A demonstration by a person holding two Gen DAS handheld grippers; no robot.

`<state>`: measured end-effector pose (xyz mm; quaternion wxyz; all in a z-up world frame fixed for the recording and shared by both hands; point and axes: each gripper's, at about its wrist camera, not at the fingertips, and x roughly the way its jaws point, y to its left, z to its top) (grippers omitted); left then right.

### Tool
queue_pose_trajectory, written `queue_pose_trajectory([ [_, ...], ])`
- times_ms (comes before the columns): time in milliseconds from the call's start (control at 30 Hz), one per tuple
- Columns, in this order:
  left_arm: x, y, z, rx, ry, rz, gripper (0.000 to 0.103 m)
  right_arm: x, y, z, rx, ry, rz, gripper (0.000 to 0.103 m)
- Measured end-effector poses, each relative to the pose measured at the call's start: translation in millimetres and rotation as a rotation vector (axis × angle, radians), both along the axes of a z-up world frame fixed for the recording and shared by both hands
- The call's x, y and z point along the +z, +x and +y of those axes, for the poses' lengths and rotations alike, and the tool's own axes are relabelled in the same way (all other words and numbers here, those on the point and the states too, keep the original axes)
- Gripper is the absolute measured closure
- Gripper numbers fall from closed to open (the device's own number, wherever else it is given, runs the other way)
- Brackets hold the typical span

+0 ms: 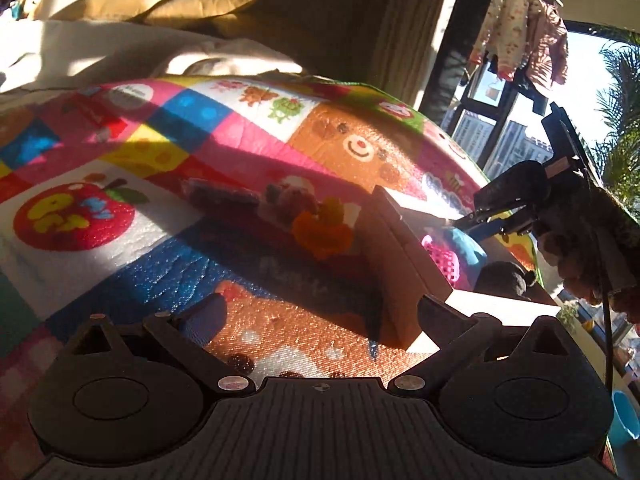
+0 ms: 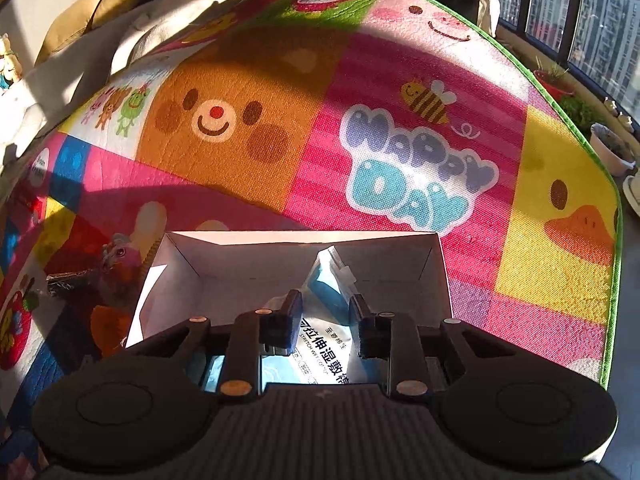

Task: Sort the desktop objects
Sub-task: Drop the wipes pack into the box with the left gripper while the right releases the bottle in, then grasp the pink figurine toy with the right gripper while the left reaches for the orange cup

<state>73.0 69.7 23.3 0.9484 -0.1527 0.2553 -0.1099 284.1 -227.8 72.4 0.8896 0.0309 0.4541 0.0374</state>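
A white cardboard box (image 2: 224, 264) stands open on the colourful play mat (image 2: 248, 128). My right gripper (image 2: 326, 312) hangs over the box, pointing down into it, shut on a blue-and-white wet-wipe pack (image 2: 324, 350). In the left wrist view that right gripper (image 1: 464, 222) shows at the right above the box (image 1: 400, 248), the blue pack (image 1: 468, 248) under it beside a pink perforated item (image 1: 442, 258). My left gripper (image 1: 322, 306) is open low over the mat, its right finger (image 1: 436, 308) near the box's near corner, nothing between the pads.
Left of the box lie a small plush toy with an orange flower-like piece (image 1: 320, 232) and a dark foil packet (image 1: 224, 196). A dark fuzzy item (image 1: 504, 280) sits in the box. Cushions and white bedding (image 1: 192, 8) lie beyond the mat; plant pots (image 2: 612, 148) stand past its green edge.
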Motion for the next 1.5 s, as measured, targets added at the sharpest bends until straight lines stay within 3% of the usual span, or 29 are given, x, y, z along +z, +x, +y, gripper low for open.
queue_pose_trajectory([
  [100,0,-1,4,0.01,-0.006,-0.01,0.0,6,7,-2,-0.032,0.037,0.014,0.077],
  [167,-1,-2,8,0.025,-0.017,-0.023,0.0,31,-5,-3,-0.009,0.045,-0.112,0.077],
  [233,-3,-1,13,0.046,-0.038,-0.022,0.0,58,-20,2,-0.006,0.002,-0.242,0.068],
  [267,-5,1,16,0.065,-0.052,-0.017,0.0,66,-24,6,-0.004,-0.009,-0.278,0.062],
  [333,-6,1,22,0.107,-0.065,-0.02,0.0,79,-31,21,0.03,-0.022,-0.314,0.061],
  [467,-3,-3,33,0.211,-0.032,-0.051,0.0,60,-27,77,0.194,0.023,-0.196,0.061],
  [633,-9,2,34,0.188,-0.007,0.004,0.0,1,-23,172,0.394,-0.131,-0.061,0.056],
  [733,-9,0,32,0.179,0.0,-0.005,0.0,-24,-14,201,0.428,-0.206,-0.005,0.044],
  [833,-10,1,33,0.179,-0.009,0.006,0.0,-39,-6,210,0.416,-0.264,0.025,0.048],
  [867,-11,1,34,0.174,-0.014,0.011,0.0,-39,-6,209,0.423,-0.261,0.03,0.058],
  [900,-11,2,34,0.164,-0.016,0.016,0.0,-37,-8,207,0.428,-0.249,0.036,0.061],
  [1000,-11,2,25,0.11,0.023,0.029,0.0,-27,-19,200,0.441,-0.201,0.052,0.063],
  [1033,-10,0,19,0.087,0.048,0.027,0.0,-23,-25,197,0.448,-0.172,0.075,0.067],
  [1167,-8,-7,-4,0.006,0.149,-0.006,0.0,-5,-50,189,0.567,0.021,0.24,0.066],
  [1233,-8,-9,-9,-0.022,0.165,-0.01,0.0,9,-58,190,0.592,0.023,0.185,0.065],
  [1267,-9,-9,-11,-0.03,0.164,-0.01,0.0,19,-60,193,0.592,-0.015,0.106,0.064],
  [1367,-10,-8,-6,-0.015,0.136,0.001,0.0,22,-38,202,0.516,-0.116,-0.046,0.051],
  [1500,-14,-2,12,0.072,0.055,0.04,0.0,-7,20,214,0.426,-0.192,-0.059,0.049],
])
